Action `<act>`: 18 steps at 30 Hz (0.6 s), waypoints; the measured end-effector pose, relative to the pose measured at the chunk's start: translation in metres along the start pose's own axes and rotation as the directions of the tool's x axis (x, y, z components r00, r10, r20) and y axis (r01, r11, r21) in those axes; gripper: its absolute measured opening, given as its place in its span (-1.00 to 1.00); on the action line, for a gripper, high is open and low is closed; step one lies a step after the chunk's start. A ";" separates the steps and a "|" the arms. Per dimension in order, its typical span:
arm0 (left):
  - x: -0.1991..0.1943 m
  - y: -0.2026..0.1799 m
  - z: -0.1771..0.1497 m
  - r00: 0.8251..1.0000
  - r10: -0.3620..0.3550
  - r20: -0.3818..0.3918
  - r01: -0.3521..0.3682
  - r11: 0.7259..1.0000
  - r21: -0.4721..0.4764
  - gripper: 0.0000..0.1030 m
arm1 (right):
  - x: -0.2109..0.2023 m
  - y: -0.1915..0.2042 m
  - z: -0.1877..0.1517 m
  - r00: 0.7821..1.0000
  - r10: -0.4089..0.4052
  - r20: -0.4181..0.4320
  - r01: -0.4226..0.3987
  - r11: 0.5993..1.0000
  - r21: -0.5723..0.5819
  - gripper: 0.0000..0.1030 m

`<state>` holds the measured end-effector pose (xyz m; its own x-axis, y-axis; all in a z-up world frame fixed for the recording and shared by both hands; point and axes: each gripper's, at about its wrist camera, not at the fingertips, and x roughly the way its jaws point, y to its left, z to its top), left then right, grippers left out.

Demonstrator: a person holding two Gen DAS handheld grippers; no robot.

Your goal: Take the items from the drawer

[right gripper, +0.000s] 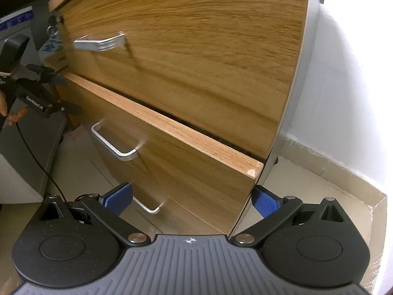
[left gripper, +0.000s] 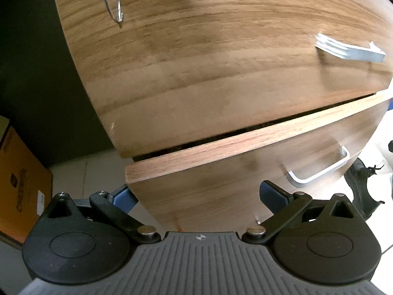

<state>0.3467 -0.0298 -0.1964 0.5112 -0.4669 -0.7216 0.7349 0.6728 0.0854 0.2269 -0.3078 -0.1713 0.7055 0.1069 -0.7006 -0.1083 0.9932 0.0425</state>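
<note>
Pale floor tiles [left gripper: 81,169] and a dark wall frame a wood-grain drawer cabinet [left gripper: 196,61] in the left wrist view. An orange cardboard box [left gripper: 17,184] stands on the floor at the cabinet's left. A key ring [left gripper: 115,2] hangs from a lock at the upper left corner of the cabinet front. The upper drawer [left gripper: 221,78], with its blurred metal handle [left gripper: 348,49], sits flush, while the lower drawer [left gripper: 221,179] stands pulled out a little, a dark gap showing along its top edge. Its own metal handle [left gripper: 319,169] lies toward the right. Nothing inside the drawer can be seen. The left gripper [left gripper: 199,196] faces the lower drawer front, jaws spread wide and empty, the left blue pad [left gripper: 122,196] past the drawer's left edge.

From the right wrist, a white wall [right gripper: 343,86] and tiled floor lie right of the cabinet. The lower drawer [right gripper: 184,167] again juts out slightly, its handle [right gripper: 113,142] on the left, with another handle [right gripper: 147,206] lower down. The right gripper [right gripper: 191,201] hangs at the drawer's right front corner, jaws spread and holding nothing, the right blue pad [right gripper: 266,202] beyond the corner. At the far left edge, a person's hand [right gripper: 9,113] holds the left gripper [right gripper: 46,78].
</note>
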 end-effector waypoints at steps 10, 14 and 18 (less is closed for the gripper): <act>-0.035 -0.031 -0.049 1.000 0.015 -0.010 -0.015 1.000 -0.020 0.99 | -0.020 0.029 -0.023 0.999 0.042 0.000 -0.042 0.999 -0.012 1.00; -0.053 -0.047 -0.075 1.000 0.009 -0.014 -0.010 0.999 -0.037 0.99 | -0.025 0.030 -0.034 0.998 0.066 0.001 -0.066 0.998 -0.025 1.00; -0.054 -0.038 -0.073 1.000 0.020 -0.019 -0.021 0.999 -0.048 0.99 | -0.032 0.030 -0.043 0.997 0.073 -0.001 -0.073 0.997 -0.017 1.00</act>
<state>0.2588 0.0117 -0.2104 0.5177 -0.4421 -0.7325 0.7018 0.7091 0.0680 0.1710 -0.2833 -0.1781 0.6949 0.1794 -0.6963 -0.1718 0.9818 0.0815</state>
